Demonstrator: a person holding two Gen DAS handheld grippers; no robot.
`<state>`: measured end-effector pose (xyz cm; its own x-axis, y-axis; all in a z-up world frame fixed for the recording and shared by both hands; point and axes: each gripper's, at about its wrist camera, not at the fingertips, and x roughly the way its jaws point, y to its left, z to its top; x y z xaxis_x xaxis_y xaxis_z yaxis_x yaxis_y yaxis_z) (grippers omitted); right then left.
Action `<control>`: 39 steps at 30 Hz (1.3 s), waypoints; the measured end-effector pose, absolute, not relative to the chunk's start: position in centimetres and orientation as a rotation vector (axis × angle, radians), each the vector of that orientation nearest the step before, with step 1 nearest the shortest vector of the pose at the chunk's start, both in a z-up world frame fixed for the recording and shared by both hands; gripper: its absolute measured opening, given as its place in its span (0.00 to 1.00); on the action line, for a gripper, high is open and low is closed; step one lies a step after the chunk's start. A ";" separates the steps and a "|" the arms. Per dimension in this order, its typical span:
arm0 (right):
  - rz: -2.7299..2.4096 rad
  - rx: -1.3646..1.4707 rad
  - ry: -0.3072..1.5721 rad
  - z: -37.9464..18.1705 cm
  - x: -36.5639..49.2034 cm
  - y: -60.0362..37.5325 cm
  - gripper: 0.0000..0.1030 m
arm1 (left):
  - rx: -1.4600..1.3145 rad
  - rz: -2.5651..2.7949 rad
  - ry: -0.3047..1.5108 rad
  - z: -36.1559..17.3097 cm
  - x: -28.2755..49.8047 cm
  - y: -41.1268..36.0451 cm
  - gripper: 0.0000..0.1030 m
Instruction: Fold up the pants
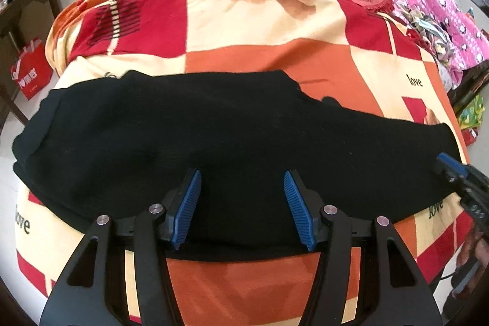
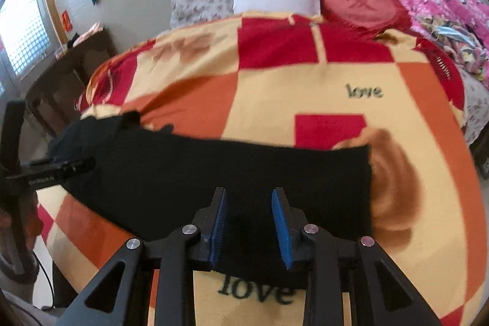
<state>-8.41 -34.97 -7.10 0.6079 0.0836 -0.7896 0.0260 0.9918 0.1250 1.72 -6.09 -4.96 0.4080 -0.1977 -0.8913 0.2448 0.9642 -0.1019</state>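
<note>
**Ana:** Blue pads (image 1: 187,205) of the left gripper (image 1: 243,205) sat closest to the lens, spread wide with nothing pinched between them. Beneath and beyond them lay the black pants (image 1: 214,136).

**Ben:** And where did the pants lie?

**Ana:** Flat on the checked bedspread (image 1: 269,63), near its front edge, stretched crosswise as one long dark band. That long axis ran side to side, square to the line both grippers pointed along.

**Ben:** What about the right gripper (image 2: 249,225)?

**Ana:** Its jaws were parted too, more narrowly, and gripped nothing; cloth showed in the gap but the pads did not press it. It hovered over the narrower end of the band, whose cut edge (image 2: 368,185) lay just to its right (presumably the leg cuffs, though the black cloth hid all detail).

**Ben:** So which hand was nearer which end?

**Ana:** Left was over the middle, with the wider, bunched end (image 1: 33,136) off to its left. Right was close to the other end. I judged that a lengthwise fold would turn on that: each gripper would need to travel outward along the band to reach an end before carrying one over the other.
</note>
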 end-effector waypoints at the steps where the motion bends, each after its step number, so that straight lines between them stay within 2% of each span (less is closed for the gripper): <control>1: 0.028 0.133 0.918 -7.4 -8.5 -35.1 0.28 | 0.052 -0.281 1.121 -5.1 1.7 -6.3 0.55; 8: -0.046 0.165 0.885 -5.9 -10.2 -37.8 0.29 | 0.076 -0.308 1.112 -4.6 1.0 -7.9 0.55; 12: -0.053 0.220 0.856 -5.4 -11.6 -39.5 0.38 | 0.099 -0.351 1.105 -4.3 0.9 -9.8 0.55; 16: -0.032 0.281 0.845 -5.4 -12.8 -40.3 0.41 | 0.120 -0.404 1.118 -4.3 0.9 -11.9 0.55; 31: -0.042 0.339 0.883 -6.9 -14.9 -42.1 0.46 | 0.197 -0.660 1.190 -4.2 2.1 -21.3 0.58; 39: 0.001 0.416 0.839 -7.4 -15.0 -42.9 0.48 | 0.264 -0.793 1.204 -4.7 3.5 -27.9 0.60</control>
